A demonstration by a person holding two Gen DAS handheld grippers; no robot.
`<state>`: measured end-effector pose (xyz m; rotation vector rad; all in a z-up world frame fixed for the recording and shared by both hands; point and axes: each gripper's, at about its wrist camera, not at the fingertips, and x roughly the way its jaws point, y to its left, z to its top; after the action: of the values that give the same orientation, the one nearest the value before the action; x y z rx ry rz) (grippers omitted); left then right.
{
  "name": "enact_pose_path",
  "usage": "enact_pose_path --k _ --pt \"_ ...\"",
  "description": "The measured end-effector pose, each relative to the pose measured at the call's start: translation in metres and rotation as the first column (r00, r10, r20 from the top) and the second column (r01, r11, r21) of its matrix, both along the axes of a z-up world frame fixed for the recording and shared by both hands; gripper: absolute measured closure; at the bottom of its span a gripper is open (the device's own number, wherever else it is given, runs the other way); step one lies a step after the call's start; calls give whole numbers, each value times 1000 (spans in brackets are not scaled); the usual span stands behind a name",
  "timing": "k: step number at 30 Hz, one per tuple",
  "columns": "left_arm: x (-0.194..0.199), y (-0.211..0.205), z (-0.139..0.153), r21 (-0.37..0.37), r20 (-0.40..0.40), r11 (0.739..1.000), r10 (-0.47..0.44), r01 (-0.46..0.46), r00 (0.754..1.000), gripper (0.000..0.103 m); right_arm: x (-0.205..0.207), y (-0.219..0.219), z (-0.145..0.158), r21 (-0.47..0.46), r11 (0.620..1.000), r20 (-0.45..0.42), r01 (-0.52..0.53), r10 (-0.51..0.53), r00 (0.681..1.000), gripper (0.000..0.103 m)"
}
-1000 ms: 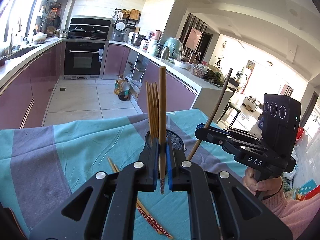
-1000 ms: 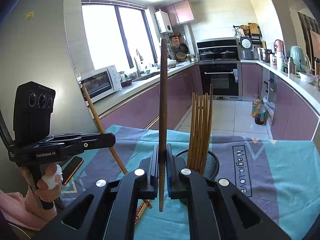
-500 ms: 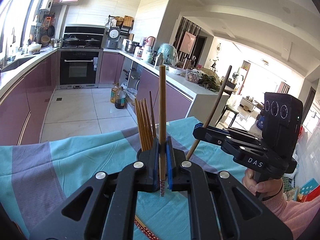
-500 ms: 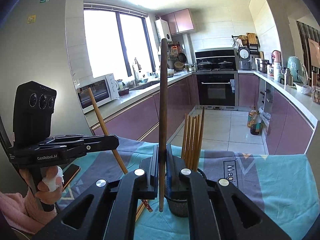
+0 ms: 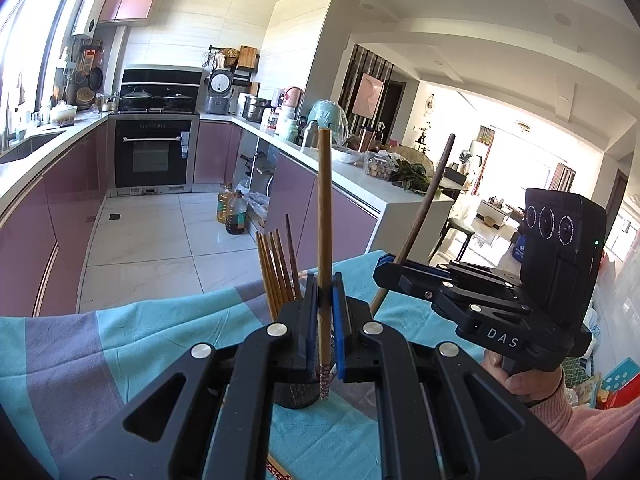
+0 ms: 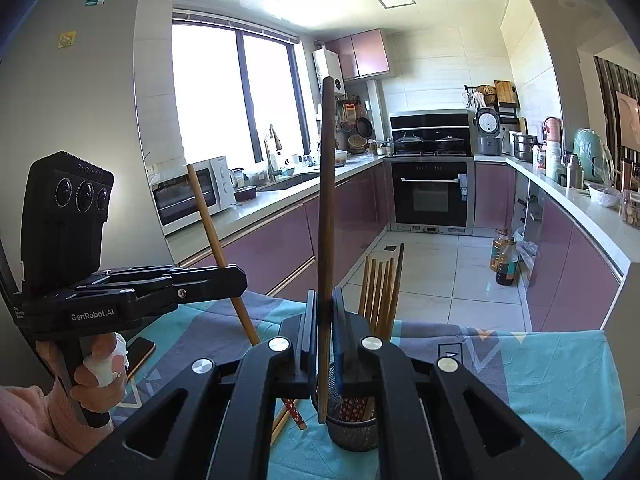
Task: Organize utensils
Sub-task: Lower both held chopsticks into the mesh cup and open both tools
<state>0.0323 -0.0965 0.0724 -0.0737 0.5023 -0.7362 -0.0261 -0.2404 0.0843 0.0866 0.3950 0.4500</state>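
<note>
My left gripper (image 5: 323, 300) is shut on a light wooden chopstick (image 5: 324, 216), held upright, its patterned lower tip just beside the dark mesh holder (image 5: 298, 394). My right gripper (image 6: 325, 320) is shut on a dark brown chopstick (image 6: 327, 200), upright, its lower tip at the rim of the mesh holder (image 6: 352, 432). Several wooden chopsticks (image 6: 380, 292) stand in the holder; they also show in the left wrist view (image 5: 278, 268). Each gripper shows in the other's view: the right one (image 5: 384, 276) and the left one (image 6: 236, 280).
The holder stands on a teal and grey tablecloth (image 6: 560, 368). Loose chopsticks (image 6: 292, 412) lie on the cloth left of the holder. A phone (image 6: 138, 354) lies near the left hand. Kitchen counters (image 6: 280, 216) and an oven (image 6: 430, 196) stand beyond the table.
Both grippers have come lower and nearer the holder with their chopsticks still upright. The holder now looks closer in both views.
</note>
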Motion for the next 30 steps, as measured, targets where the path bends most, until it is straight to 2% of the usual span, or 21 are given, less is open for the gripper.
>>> enact_pose_path --k 8,17,30 --pt "3 -5 7 -4 20 1000 3 -3 1000 96 3 1 2 -8 1000 10 7 -7 1000 97" --pt "-1 -8 -1 9 41 999 31 -32 999 96 5 2 -2 -19 1000 -3 17 -17 1000 97" --pt "2 -22 -13 60 -12 998 37 -36 999 96 25 5 -17 -39 999 -71 27 -30 997 97"
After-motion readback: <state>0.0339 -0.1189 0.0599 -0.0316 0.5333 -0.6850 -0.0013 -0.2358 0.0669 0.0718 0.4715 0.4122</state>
